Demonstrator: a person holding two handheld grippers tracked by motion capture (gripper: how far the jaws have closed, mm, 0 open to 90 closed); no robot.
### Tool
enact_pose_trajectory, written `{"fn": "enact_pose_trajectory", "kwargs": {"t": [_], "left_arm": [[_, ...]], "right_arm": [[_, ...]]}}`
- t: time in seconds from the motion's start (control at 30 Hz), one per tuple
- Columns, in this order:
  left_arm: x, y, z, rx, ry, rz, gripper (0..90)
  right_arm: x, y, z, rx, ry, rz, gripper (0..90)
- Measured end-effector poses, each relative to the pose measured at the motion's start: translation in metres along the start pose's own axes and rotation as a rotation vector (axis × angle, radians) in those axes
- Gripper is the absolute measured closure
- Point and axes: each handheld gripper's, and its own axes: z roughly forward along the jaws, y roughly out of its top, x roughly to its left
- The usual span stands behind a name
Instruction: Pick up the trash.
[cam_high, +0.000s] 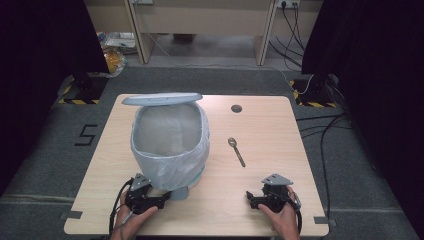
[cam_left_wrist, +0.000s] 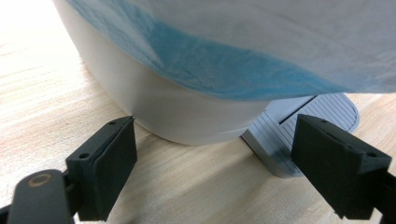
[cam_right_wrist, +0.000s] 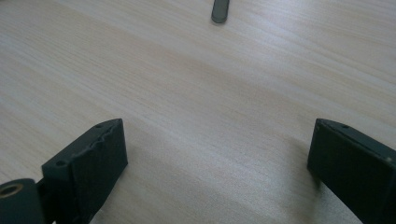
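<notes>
I see the pale grey pedal bin (cam_high: 170, 145), lined with a bluish-white bag, lid up, on the light wooden desk (cam_high: 260, 135) left of centre. My left tool (cam_high: 162, 199) gapes wide beside its ribbed grey pedal (cam_left_wrist: 303, 126). My right tool (cam_high: 248, 197) gapes too, over bare wood near the front edge, the metal spoon (cam_high: 236, 150) beyond it.

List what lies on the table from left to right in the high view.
Left gripper → bin → spoon → right gripper. The pedal at the bin's foot overlaps the left gripper, so it is left out, as is the grommet, which sits level with the spoon.
</notes>
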Motion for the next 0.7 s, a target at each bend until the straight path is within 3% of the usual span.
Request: {"fn": "enact_pose_trajectory", "kwargs": {"t": [0.17,0.23,0.3,0.4,0.57,0.7], "left_arm": [[0.0,0.0,0.0,0.001,-0.003,0.001,13.6],[0.001,0.0,0.0,0.001,-0.005,0.001,13.5],[0.001,0.0,0.0,0.001,-0.006,0.002,13.6],[0.001,0.0,0.0,0.001,-0.007,0.001,13.6],[0.001,0.0,0.0,0.001,-0.008,0.001,13.7],[0.001,0.0,0.0,0.0,-0.007,0.001,13.7]], "right_arm": [[0.0,0.0,0.0,0.001,0.0,0.002,4.9],[-0.001,0.0,0.0,-0.009,-0.006,0.004,9.0],[-0.002,0.0,-0.002,-0.023,-0.002,0.009,19.5],[-0.004,0.003,-0.003,-0.056,0.016,0.037,19.2],[-0.006,0.017,-0.009,-0.135,0.001,0.053,22.4],[-0.003,0.029,-0.008,-0.14,-0.001,0.029,25.8]]}}
